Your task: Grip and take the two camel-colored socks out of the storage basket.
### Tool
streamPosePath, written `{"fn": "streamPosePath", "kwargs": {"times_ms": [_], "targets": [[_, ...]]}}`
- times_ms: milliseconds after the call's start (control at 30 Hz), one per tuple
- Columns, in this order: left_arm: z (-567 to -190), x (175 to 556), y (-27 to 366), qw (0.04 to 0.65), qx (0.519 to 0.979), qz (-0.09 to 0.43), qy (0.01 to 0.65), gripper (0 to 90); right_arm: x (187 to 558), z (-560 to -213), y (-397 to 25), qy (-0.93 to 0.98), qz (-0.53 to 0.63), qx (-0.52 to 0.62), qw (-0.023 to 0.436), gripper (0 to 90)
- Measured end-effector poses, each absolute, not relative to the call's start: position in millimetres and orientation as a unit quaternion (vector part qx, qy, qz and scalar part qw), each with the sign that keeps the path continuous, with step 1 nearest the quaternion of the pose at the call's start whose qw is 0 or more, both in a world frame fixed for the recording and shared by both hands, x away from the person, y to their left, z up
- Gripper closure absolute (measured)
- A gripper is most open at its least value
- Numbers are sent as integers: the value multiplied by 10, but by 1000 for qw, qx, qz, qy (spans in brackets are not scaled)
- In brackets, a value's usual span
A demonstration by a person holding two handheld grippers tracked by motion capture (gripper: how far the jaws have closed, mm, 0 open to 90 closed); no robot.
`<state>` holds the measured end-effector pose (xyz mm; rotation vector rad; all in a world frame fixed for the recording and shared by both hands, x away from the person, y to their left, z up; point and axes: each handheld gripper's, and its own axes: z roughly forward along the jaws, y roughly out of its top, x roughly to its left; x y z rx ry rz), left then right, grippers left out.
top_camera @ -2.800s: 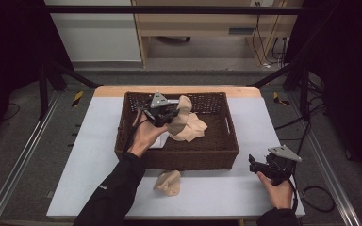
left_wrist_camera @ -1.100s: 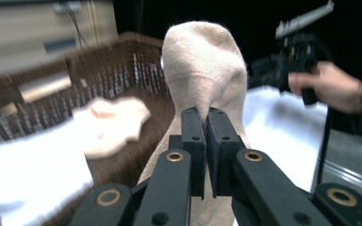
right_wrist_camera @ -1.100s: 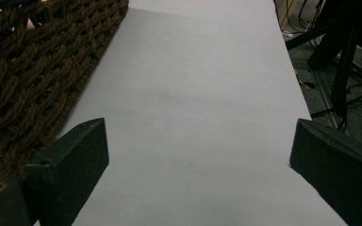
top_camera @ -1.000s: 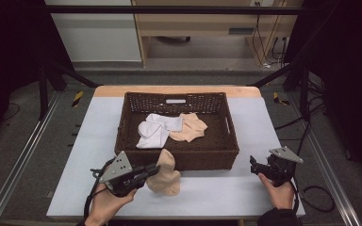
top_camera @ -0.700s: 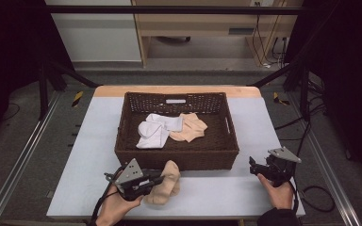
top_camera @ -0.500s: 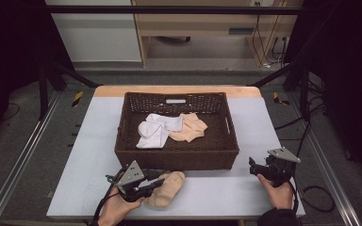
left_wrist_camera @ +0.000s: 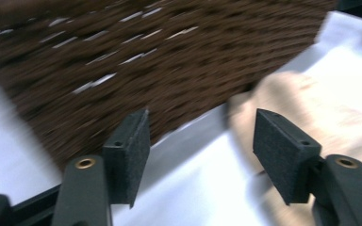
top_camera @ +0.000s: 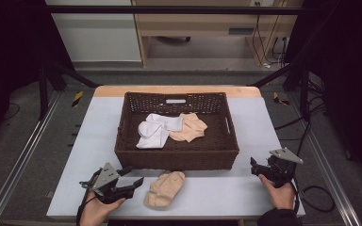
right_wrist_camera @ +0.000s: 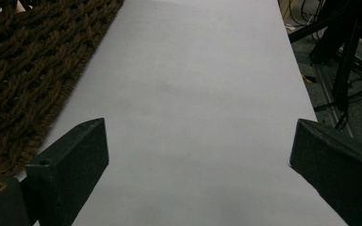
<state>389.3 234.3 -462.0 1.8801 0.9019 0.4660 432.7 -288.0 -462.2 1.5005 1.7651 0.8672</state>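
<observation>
A dark brown wicker basket (top_camera: 176, 157) stands mid-table; its woven wall (left_wrist_camera: 122, 56) is blurred and close in the left gripper view. Inside lie white socks (top_camera: 153, 129) and a beige sock (top_camera: 189, 128). Another beige sock (top_camera: 165, 188) lies on the table in front of the basket. My left gripper (top_camera: 133, 177) sits just left of it, open, with nothing between its pads (left_wrist_camera: 200, 129); the sock (left_wrist_camera: 311, 108) lies beyond its right jaw. My right gripper (top_camera: 255, 167) rests at the front right, open wide (right_wrist_camera: 198, 136) over bare table.
The light grey table top (top_camera: 264, 117) ends in a wooden strip at the far edge. The basket corner (right_wrist_camera: 23, 70) is left of my right gripper. Cables (top_camera: 311, 193) trail off the table's right side onto the floor.
My left gripper came out of the basket, where white socks now lie, to the front left. The beige sock on the table slid slightly toward the front edge. The right gripper stayed put.
</observation>
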Motion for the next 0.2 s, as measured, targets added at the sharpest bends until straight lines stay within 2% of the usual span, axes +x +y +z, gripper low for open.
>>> {"fn": "streamPosePath", "kwargs": {"times_ms": [200], "targets": [[-4615, 3881, 2528, 479, 753, 203, 402, 289, 4320, -4624, -2911, 675, 332, 574, 325, 50]]}}
